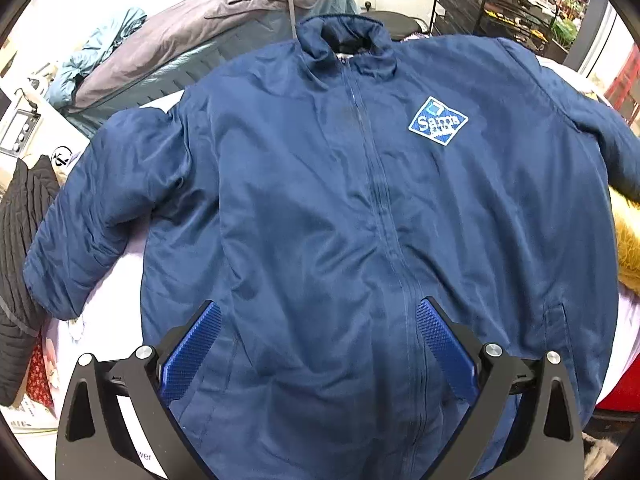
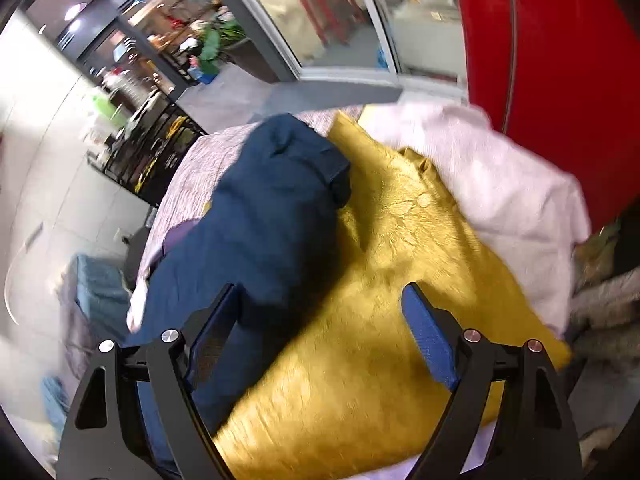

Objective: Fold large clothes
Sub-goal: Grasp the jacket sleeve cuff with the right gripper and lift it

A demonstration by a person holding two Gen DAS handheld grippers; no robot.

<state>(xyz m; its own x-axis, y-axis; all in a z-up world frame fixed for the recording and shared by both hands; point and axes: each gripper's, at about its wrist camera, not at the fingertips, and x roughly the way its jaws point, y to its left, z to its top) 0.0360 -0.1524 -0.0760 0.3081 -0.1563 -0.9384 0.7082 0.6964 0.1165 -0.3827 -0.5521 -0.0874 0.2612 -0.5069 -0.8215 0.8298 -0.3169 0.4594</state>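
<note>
Pale bedding [image 1: 120, 276] carries the jacket [image 1: 320, 208], spread flat, zipped. Left gripper [image 1: 320, 312] hovers over its hem, jaws apart, empty. Right gripper [image 2: 320, 296], also apart, hangs above the sleeve [image 2: 272, 208] and a yellow cloth [image 2: 380, 280] (easily snagged along).

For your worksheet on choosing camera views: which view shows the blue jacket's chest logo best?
The left wrist view: the logo patch faces the camera on the spread blue jacket. The right wrist view shows only one jacket sleeve lying on yellow fabric, no logo.
</note>
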